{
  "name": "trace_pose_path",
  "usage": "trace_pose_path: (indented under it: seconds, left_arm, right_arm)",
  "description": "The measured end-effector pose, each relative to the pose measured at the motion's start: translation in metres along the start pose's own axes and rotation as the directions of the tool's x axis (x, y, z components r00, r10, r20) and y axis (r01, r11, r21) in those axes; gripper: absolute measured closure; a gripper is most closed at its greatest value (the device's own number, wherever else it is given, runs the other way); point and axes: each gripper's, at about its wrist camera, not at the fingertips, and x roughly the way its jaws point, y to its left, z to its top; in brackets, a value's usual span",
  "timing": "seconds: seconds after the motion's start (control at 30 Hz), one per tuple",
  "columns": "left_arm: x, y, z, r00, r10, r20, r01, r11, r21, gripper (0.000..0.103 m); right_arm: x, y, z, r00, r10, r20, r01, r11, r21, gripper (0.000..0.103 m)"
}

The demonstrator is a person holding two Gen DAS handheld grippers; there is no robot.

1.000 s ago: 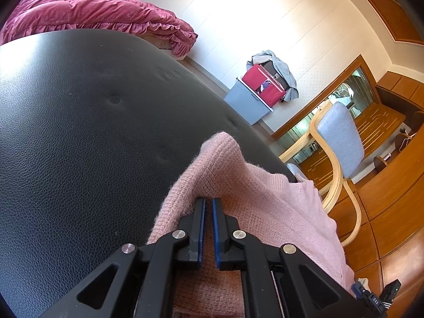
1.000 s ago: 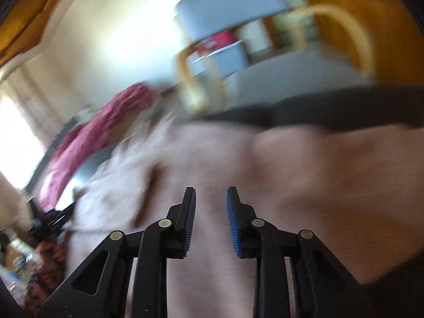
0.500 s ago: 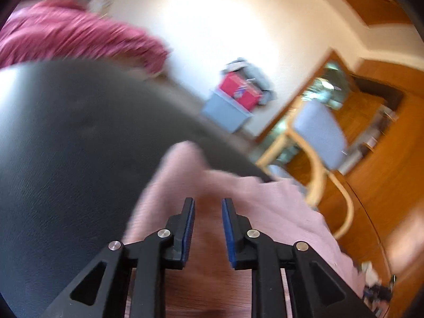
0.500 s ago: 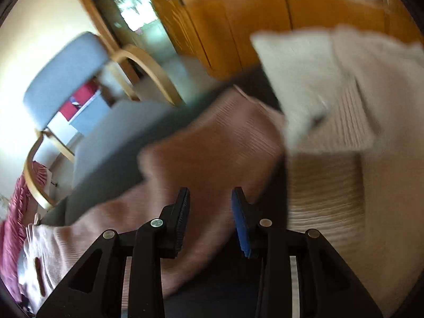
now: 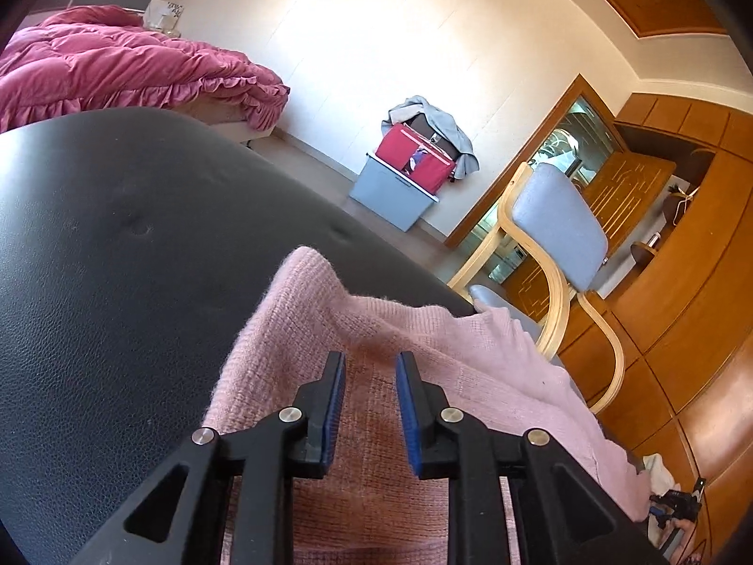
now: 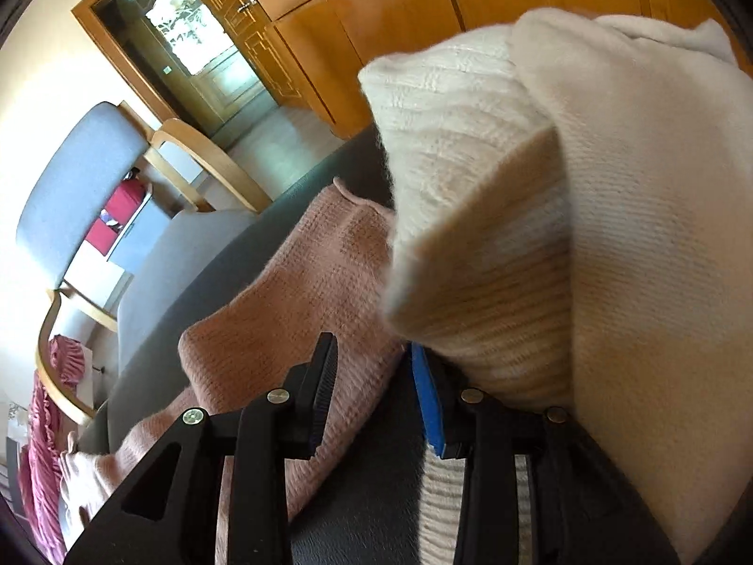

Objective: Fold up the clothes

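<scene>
A pink knit sweater (image 5: pixel 376 329) lies spread on the black leather surface (image 5: pixel 117 259), one fold raised just ahead of my left gripper (image 5: pixel 371 365). That gripper hovers low over the knit, jaws open, pads apart from the cloth. In the right wrist view the same pink sweater (image 6: pixel 292 292) runs off to the lower left. A heap of cream knitwear (image 6: pixel 588 188) fills the right side. My right gripper (image 6: pixel 374 369) is open over the pink sweater's edge and the bare black surface (image 6: pixel 372 494). The cream heap rests against the outside of its right finger (image 6: pixel 426 400).
A wooden chair with grey cushions (image 5: pixel 555 235) stands past the surface's far edge. Beyond it are a grey box carrying a red bag (image 5: pixel 409 174), a bed with a red quilt (image 5: pixel 117 70) and wooden cabinets (image 5: pixel 682 306). A glazed wooden door (image 6: pixel 188 47) is behind the chair.
My left gripper let go of the pink fold and its jaws opened. My right gripper swung from over the pink sweater to the cream heap, rolling as it went.
</scene>
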Motion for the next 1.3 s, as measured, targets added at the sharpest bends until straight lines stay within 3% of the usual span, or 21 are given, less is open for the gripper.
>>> trace_pose_path:
  seconds: [0.2, 0.23, 0.3, 0.6, 0.77, 0.93, 1.03, 1.17, 1.23, 1.3]
  left_arm:
    - [0.003, 0.003, 0.001, 1.0, 0.004, -0.015, -0.004, 1.0, -0.01, 0.082]
    - [0.004, 0.004, 0.001, 1.0, 0.003, -0.017, -0.004, 1.0, -0.011, 0.082]
    - [0.005, 0.004, 0.001, 1.0, 0.002, -0.022, -0.002, 1.0, -0.012, 0.082]
    - [0.006, 0.006, 0.002, 0.999, -0.001, -0.034, 0.001, 1.0, -0.019, 0.082]
    - [0.006, 0.006, 0.002, 1.0, -0.001, -0.031, 0.0, 1.0, -0.018, 0.082]
    - [0.006, 0.006, 0.002, 0.999, 0.002, -0.032, -0.003, 1.0, -0.022, 0.082]
    - [0.005, 0.008, 0.002, 1.0, 0.003, -0.031, -0.004, 1.0, -0.029, 0.082]
    - [0.004, 0.011, 0.003, 1.0, 0.004, -0.031, -0.005, 0.999, -0.046, 0.082]
    - [0.004, 0.011, 0.003, 1.0, 0.002, -0.031, -0.003, 0.999, -0.046, 0.082]
    - [0.004, 0.011, 0.003, 0.999, -0.001, -0.032, -0.001, 0.999, -0.045, 0.082]
  right_arm:
    - [0.01, 0.008, 0.007, 1.0, -0.015, 0.027, 0.015, 1.0, 0.01, 0.067]
    - [0.01, 0.01, 0.008, 0.999, -0.02, 0.033, 0.02, 1.0, 0.008, 0.071]
    - [0.012, 0.011, 0.009, 0.999, -0.016, 0.041, 0.016, 1.0, 0.004, 0.094]
    - [-0.005, 0.026, 0.005, 0.992, 0.092, 0.092, -0.094, 0.995, 0.017, 0.096]
    - [-0.038, 0.063, -0.005, 0.967, 0.228, 0.115, -0.224, 0.974, -0.047, 0.096]
    - [-0.066, 0.116, -0.027, 0.92, 0.384, 0.085, -0.369, 0.917, -0.149, 0.102]
    - [-0.082, 0.153, -0.045, 0.904, 0.422, 0.066, -0.396, 0.887, -0.239, 0.102]
    - [-0.072, 0.169, -0.049, 0.959, 0.269, 0.086, -0.226, 0.915, -0.334, 0.097]
    - [-0.059, 0.171, -0.048, 0.981, 0.168, 0.093, -0.121, 0.918, -0.379, 0.068]
    - [-0.034, 0.163, -0.045, 0.996, 0.057, 0.073, -0.022, 0.908, -0.418, 0.057]
